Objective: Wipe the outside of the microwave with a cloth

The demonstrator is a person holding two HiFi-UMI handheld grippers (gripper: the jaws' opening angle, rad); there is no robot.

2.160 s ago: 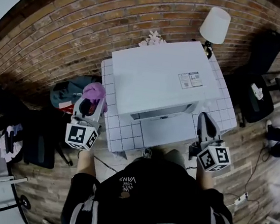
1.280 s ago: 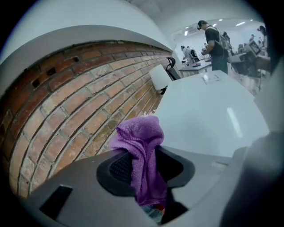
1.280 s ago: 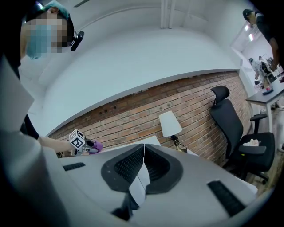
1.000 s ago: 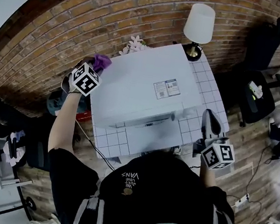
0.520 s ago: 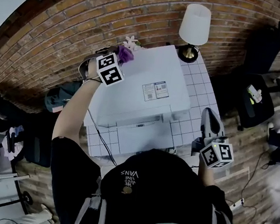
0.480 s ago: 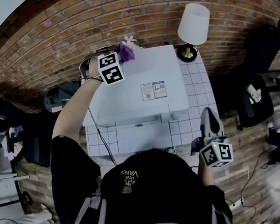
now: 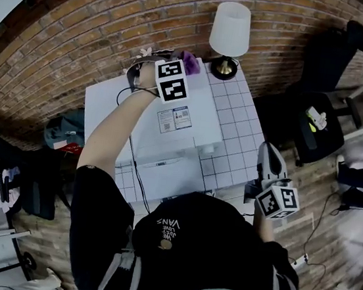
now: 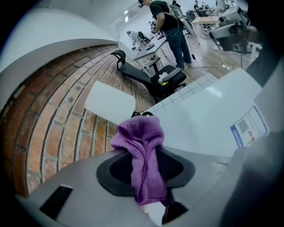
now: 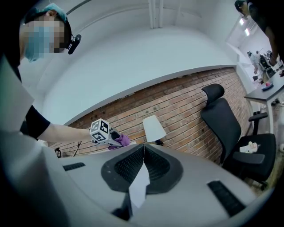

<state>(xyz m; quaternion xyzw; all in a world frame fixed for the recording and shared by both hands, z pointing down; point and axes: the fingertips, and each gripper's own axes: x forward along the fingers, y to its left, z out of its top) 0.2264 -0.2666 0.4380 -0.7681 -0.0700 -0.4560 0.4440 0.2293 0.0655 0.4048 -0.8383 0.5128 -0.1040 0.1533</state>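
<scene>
The white microwave (image 7: 138, 119) stands on a tiled table (image 7: 235, 141). My left gripper (image 7: 186, 66) reaches over its top at the far right back corner, shut on a purple cloth (image 7: 192, 61). In the left gripper view the cloth (image 8: 142, 155) hangs bunched between the closed jaws, with the microwave's white top (image 8: 208, 119) just beyond. My right gripper (image 7: 269, 160) hovers off the table's front right corner, shut and empty. In the right gripper view its jaws (image 9: 143, 148) meet with nothing between them, and the left gripper's cube (image 9: 100, 131) and the cloth (image 9: 123, 140) show far off.
A white table lamp (image 7: 229, 31) stands right beside the cloth at the table's back right. A brick wall (image 7: 83, 35) runs behind. Black office chairs (image 7: 324, 67) are at the right, bags (image 7: 63, 133) on the floor at the left. A person (image 8: 171, 26) stands far off.
My left gripper has carried the cloth from the microwave's left side up along the back of its top to the far right corner. The right gripper has hardly moved.
</scene>
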